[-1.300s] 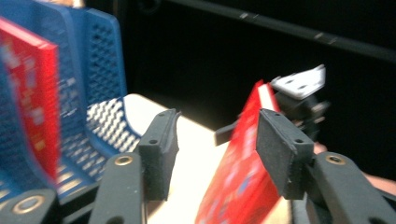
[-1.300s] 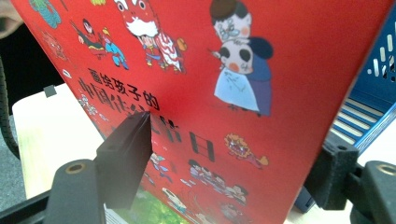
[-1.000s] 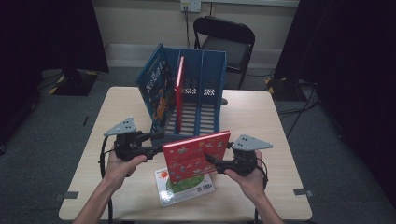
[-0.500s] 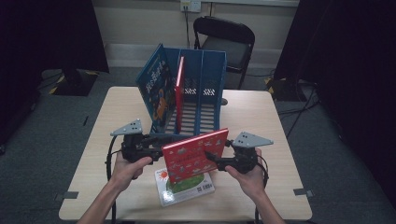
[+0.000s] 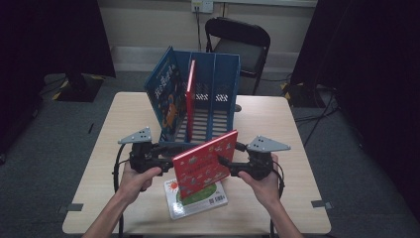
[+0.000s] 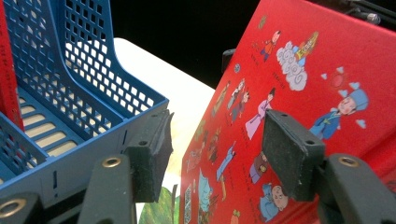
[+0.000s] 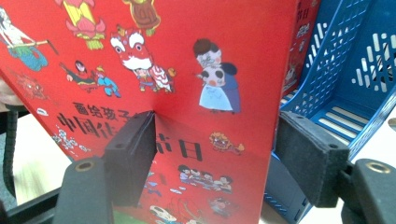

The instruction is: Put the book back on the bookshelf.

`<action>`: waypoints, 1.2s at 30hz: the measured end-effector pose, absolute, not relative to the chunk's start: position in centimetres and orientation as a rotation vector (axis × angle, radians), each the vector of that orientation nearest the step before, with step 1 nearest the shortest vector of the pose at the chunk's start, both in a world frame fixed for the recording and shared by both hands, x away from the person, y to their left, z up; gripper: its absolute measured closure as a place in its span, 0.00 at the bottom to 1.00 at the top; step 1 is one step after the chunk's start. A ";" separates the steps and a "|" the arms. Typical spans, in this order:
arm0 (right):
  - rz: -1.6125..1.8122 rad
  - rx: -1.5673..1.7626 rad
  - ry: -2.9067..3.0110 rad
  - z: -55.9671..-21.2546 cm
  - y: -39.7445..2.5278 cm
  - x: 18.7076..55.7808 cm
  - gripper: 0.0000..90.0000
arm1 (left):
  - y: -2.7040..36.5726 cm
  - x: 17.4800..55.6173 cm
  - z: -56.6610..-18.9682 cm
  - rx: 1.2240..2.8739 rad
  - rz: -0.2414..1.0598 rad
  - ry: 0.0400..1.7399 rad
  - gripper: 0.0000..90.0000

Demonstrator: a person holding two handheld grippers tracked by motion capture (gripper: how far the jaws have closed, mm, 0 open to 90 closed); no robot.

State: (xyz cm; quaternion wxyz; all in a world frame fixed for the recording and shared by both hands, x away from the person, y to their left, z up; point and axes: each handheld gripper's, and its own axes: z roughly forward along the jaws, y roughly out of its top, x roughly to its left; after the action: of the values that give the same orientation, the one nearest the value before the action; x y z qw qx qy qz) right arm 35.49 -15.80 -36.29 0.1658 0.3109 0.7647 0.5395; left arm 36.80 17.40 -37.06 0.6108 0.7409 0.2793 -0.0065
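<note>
Book (image 5: 207, 161) with a red cover is standing tilted in the middle of the high view, lifted off the counter (image 5: 124, 119) between the two grippers. The right gripper (image 5: 224, 162) is sitting at the book's right edge; in the right gripper view its fingers (image 7: 133, 149) are standing apart, one pad lying against the red cover and the other (image 7: 308, 154) well off to the right of the book's edge, so they are not clamping it. The left gripper (image 5: 168, 159) is sitting at the book's left edge; in the left gripper view its fingers (image 6: 152, 149) are also spread, with the right pad (image 6: 289, 154) resting on or just before the illustrated cover and the left pad beside the corner of the blue rack (image 6: 93, 93). Whether either pad is truly pressing the cover I cannot tell.

Below the lifted book, toward the lower middle of the high view, a second book (image 5: 198, 201) with a green and white cover is lying flat on the counter. Behind, in the upper middle, the blue rack (image 5: 218, 84) is holding a thin red book (image 5: 190, 94) upright in a slot and a blue book (image 5: 166, 94) leaning at its left side. A black folding chair (image 5: 240, 42) is standing beyond the counter
</note>
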 end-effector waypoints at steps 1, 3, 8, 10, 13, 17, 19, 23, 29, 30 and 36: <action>1.537 0.885 2.178 -36.3 -15.8 35.5 0.34 | 17.4 36.8 -37.1 1.711 -0.014 0.643 0.47; 1.536 0.881 2.172 -36.3 -15.7 35.5 0.35 | 17.3 36.7 -37.1 1.721 -0.015 0.624 0.47; 1.531 0.877 2.171 -36.3 -15.4 35.6 0.36 | 16.8 36.3 -37.0 1.741 -0.006 0.576 0.45; 1.528 0.874 2.172 -36.2 -15.4 35.7 0.36 | 16.7 36.2 -36.9 1.741 0.002 0.568 0.45; 1.535 0.874 2.177 -36.3 -15.3 35.8 0.36 | 16.7 36.0 -36.9 1.745 0.010 0.556 0.45; 1.549 0.869 2.186 -36.4 -15.1 36.2 0.37 | 16.4 35.9 -36.9 1.756 0.009 0.533 0.44; 1.543 0.857 2.196 -36.5 -15.0 36.2 0.37 | 16.2 35.8 -36.9 1.755 0.007 0.525 0.42; 1.537 0.857 2.203 -36.7 -14.9 36.1 0.36 | 15.9 35.7 -37.0 1.767 0.022 0.520 0.40; 1.537 0.862 2.199 -36.9 -15.0 35.8 0.36 | 15.3 35.5 -37.1 1.787 0.037 0.505 0.39; 1.535 0.862 2.201 -36.9 -15.0 35.8 0.36 | 15.3 35.5 -37.0 1.787 0.043 0.504 0.38; 1.525 0.838 2.238 -37.1 -14.6 35.8 0.36 | 15.3 35.4 -37.1 1.786 0.052 0.501 0.37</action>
State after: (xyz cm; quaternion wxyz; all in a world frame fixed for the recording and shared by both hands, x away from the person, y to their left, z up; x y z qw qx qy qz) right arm 35.78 -14.64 -37.12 0.1528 0.2922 0.7801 0.5317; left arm 35.42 15.28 -37.06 0.5995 0.7704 0.2159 0.0226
